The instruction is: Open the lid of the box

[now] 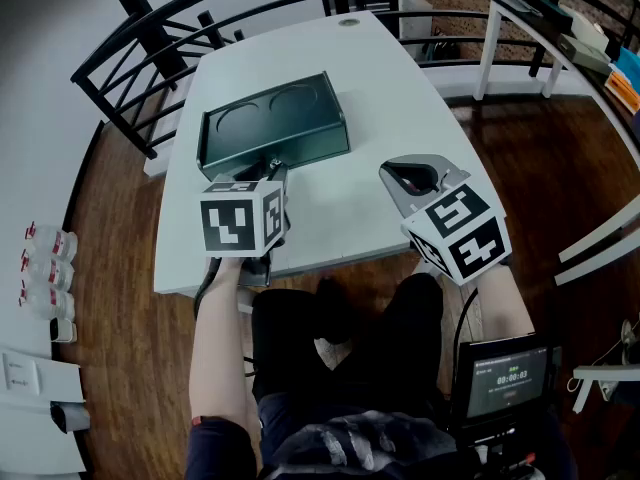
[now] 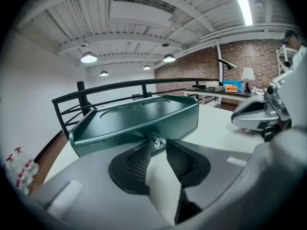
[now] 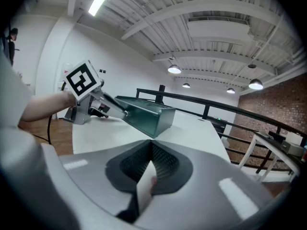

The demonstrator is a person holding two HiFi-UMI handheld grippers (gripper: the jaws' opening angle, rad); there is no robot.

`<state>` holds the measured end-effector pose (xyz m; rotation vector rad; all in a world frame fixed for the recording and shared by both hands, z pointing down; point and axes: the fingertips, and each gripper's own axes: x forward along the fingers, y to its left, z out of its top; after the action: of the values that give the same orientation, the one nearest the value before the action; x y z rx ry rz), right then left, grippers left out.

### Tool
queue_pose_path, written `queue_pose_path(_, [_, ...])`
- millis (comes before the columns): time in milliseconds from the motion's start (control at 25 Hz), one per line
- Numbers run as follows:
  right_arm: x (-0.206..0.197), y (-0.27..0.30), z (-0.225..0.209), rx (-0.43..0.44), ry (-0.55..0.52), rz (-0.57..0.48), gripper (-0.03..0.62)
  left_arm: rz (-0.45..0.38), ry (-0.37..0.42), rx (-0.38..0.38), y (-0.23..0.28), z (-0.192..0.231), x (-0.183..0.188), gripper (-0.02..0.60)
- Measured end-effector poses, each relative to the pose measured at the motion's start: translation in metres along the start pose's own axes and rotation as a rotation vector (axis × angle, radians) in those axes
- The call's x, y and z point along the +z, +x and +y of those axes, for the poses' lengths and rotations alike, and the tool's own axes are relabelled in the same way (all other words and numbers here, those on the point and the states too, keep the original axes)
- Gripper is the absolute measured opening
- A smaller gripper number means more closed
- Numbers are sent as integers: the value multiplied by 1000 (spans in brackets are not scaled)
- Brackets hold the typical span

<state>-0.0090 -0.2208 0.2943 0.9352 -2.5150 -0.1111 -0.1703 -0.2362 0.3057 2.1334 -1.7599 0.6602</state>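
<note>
A dark green metal box with its lid down lies on the white table. My left gripper is at the middle of the box's near side. In the left gripper view its jaws stand open, and a small silver knob on the front of the box sits right at the tips, with the pads apart from it. My right gripper hovers to the right of the box, over bare table. Its jaws meet at the tips with nothing in them. The right gripper view shows the box ahead.
A black railing runs round the table's far and left sides. A second white table with things on it stands at the back right. Bottles sit on the floor at the left. A small monitor is by my right knee.
</note>
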Motion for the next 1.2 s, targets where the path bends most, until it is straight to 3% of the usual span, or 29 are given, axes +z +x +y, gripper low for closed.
queue_pose_path(160, [1, 2, 2, 6, -9, -1, 3, -6, -12, 43, 1, -2, 2, 106])
queue_pose_path(320, [1, 4, 2, 8, -12, -1, 3, -7, -21, 77, 3, -4, 5, 151])
queue_pose_path(440, [1, 5, 2, 6, -10, -3, 3, 25, -3, 148, 4, 4, 2, 91])
queue_pose_path(600, [0, 6, 2, 7, -10, -4, 3, 26, -9, 172, 3, 9, 2, 89])
queue_pose_path(840, [0, 6, 3, 8, -10, -2, 3, 23, -19, 92, -1, 0, 0, 87])
queue_pose_path(1200, [-1, 6, -1, 7, -13, 3, 3, 56, 30, -48, -31, -23, -20, 86])
